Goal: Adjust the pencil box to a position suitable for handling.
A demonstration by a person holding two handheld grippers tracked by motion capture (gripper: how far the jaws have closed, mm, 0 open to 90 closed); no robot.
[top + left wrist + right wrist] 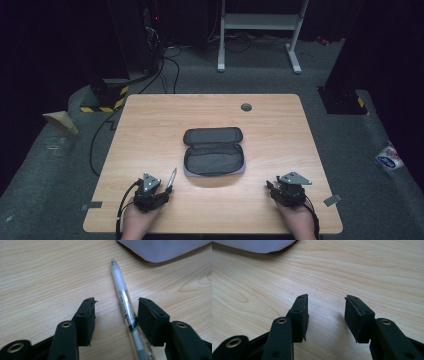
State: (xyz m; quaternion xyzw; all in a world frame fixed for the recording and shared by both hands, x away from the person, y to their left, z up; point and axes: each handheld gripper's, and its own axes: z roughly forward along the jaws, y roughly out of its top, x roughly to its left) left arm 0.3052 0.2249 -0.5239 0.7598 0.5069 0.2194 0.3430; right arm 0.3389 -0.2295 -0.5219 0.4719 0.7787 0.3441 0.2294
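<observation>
The left gripper [116,315] is spreading its fingers around a pen [124,305] lying on the desk [150,125] beside the open pencil case [214,151]. Centring before closing looks wise. The right gripper [326,316] is resting spread, holding nothing.

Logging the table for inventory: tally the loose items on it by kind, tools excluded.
Pencil case, open, dark grey: 1
Pen, clear and frosted, between the open jaws of the left tool: 1
Total: 2
</observation>
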